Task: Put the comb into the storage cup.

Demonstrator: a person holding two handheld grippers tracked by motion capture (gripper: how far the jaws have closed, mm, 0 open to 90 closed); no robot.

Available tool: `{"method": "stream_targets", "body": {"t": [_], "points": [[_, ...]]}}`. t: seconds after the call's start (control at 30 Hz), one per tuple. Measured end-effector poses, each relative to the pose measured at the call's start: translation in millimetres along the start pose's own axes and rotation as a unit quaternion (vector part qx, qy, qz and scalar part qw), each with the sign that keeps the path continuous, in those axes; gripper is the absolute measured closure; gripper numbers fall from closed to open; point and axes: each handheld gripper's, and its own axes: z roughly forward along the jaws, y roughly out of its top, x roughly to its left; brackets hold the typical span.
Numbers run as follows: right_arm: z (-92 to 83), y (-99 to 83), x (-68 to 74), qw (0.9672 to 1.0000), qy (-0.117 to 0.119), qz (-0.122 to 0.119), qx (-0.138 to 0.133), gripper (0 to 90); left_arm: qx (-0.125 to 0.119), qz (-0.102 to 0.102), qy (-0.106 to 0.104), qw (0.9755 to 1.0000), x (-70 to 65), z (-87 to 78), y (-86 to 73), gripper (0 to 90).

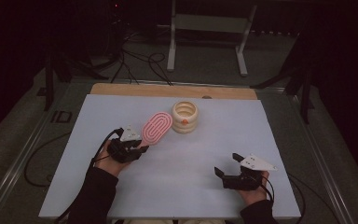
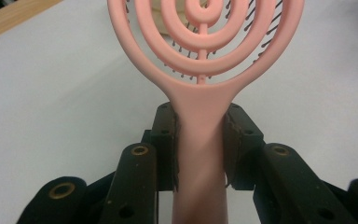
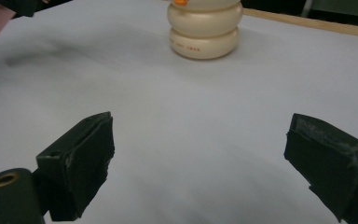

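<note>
The left gripper [image 1: 137,148] is clamped on the handle of the pink hairbrush [image 1: 157,128]; in the left gripper view both black pads press the sides of that handle [image 2: 200,140], one on each side, and the round head with its curved ribs and dark bristles rises above them. From the high view, the brush head points away from the person and to the right, tilted, with its far end just beside the cream ribbed holder [image 1: 184,116]; whether the two touch I cannot tell. The right gripper [image 1: 226,164] rests low near the front right part of the white table [image 1: 242,126]; its jaws are spread wide with nothing between them, and in the right gripper view only the bare surface lies between the two pads. The holder [image 3: 204,28] stands upright in the middle of the far part of the table, well apart from the right gripper; it has a small orange mark [image 1: 185,122] on its side; a wooden strip [image 1: 168,90] runs along the far edge.
</note>
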Motion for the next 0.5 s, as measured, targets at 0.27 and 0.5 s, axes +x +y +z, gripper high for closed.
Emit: {"method": "stream_targets", "body": {"t": [0.27,0.5], "points": [[8.0,19.1,2.7,0.9998,0.017,0.007,-0.01,7.9,-0.006,0.006,-0.003,1.0,-3.6,-0.2,1.9,70.1],[23.0,34.5,9.4,0.9995,0.031,-0.002,0.002,7.9,-0.01,0.008,-0.006,0.9999,-7.0,2.1,2.3,70.1]]}}
